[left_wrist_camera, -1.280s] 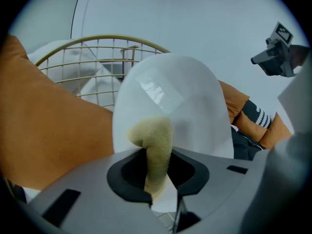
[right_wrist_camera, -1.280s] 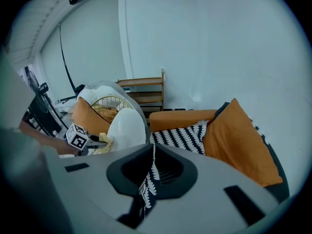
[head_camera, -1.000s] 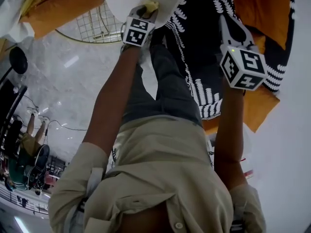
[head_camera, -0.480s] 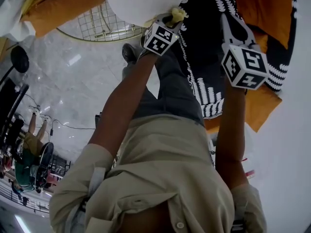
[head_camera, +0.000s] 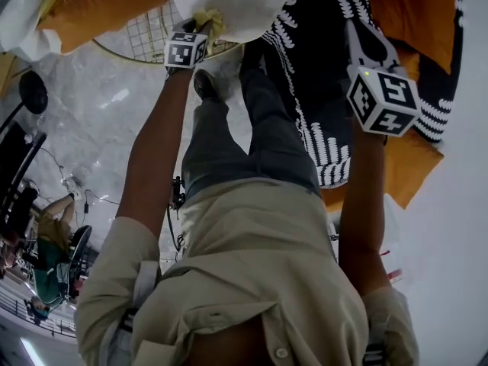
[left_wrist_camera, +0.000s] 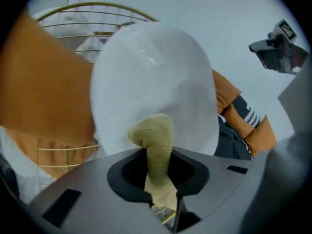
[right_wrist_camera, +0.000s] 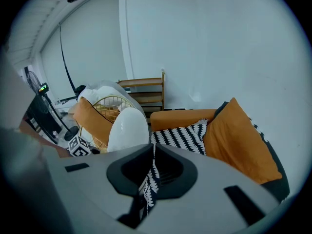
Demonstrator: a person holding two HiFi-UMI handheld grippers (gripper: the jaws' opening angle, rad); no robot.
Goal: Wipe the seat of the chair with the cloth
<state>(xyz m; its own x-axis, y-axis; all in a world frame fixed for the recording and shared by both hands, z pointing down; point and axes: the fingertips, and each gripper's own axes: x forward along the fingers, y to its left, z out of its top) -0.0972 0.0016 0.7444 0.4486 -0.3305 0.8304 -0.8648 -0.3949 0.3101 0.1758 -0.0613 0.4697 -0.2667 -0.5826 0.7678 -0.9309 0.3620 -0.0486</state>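
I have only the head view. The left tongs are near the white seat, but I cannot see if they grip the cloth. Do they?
Observer: Yes, the left tongs are shut on the olive cloth, its free end curling up before the white seat.
Operator: And the right tongs?
Observer: The right tongs are shut on the black-and-white throw.
Operator: Is anything beyond the seat?
Observer: A wooden slatted frame stands at the wall.

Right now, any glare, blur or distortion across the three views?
Head view: sharp, but the white chair seat is nearly blown out and the glossy floor shows glare. Left gripper view: fisheye with dark corners; cloth crisp, near foreground soft. Right gripper view: same fisheye bends the wall corner; patterned throw clear.
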